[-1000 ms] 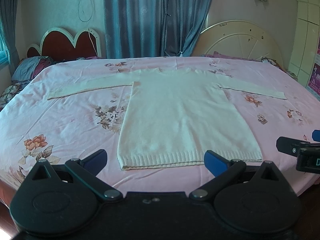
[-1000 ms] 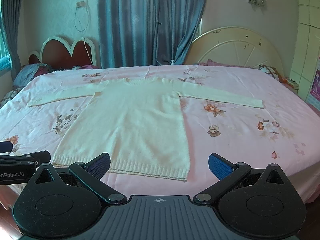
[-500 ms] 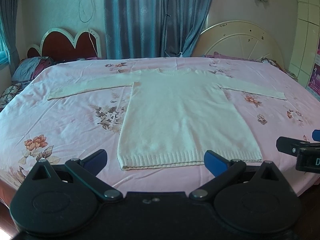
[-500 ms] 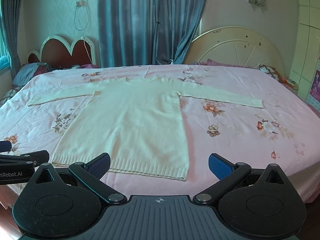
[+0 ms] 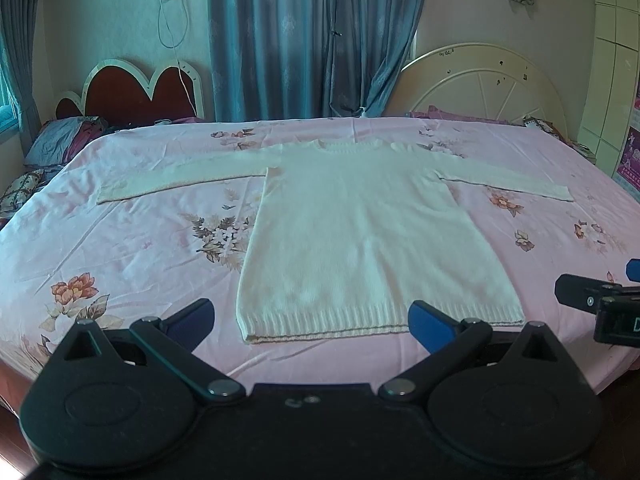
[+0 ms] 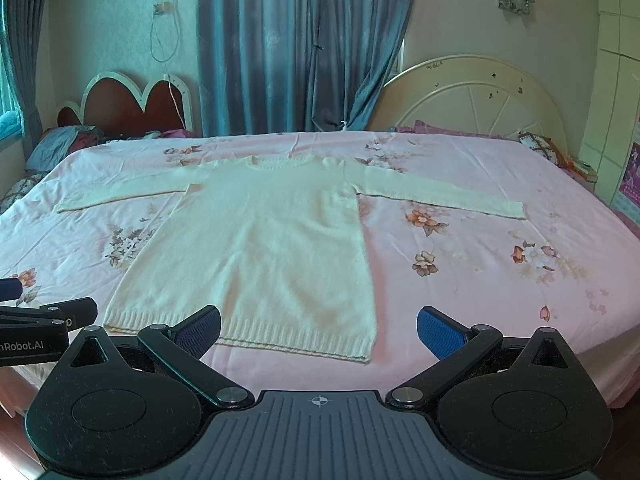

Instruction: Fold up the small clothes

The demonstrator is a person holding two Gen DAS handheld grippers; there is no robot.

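A cream knit sweater (image 5: 360,232) lies flat on the pink floral bed (image 5: 120,248), both sleeves spread out sideways, ribbed hem toward me. In the right wrist view the same sweater (image 6: 264,248) sits left of centre. My left gripper (image 5: 310,318) hovers open just short of the hem, nothing between its blue pads. My right gripper (image 6: 318,328) is also open, near the hem's right corner, empty. Each gripper shows in the other's view: the right one (image 5: 596,300) at the right edge, the left one (image 6: 44,320) at the left edge.
Two headboards stand behind the bed: a red heart-shaped one (image 5: 136,92) at left and a cream round one (image 5: 480,80) at right. Blue curtains (image 5: 312,40) hang between them. Pillows (image 5: 60,136) lie at the far left. The near bed edge (image 5: 320,368) is right below my grippers.
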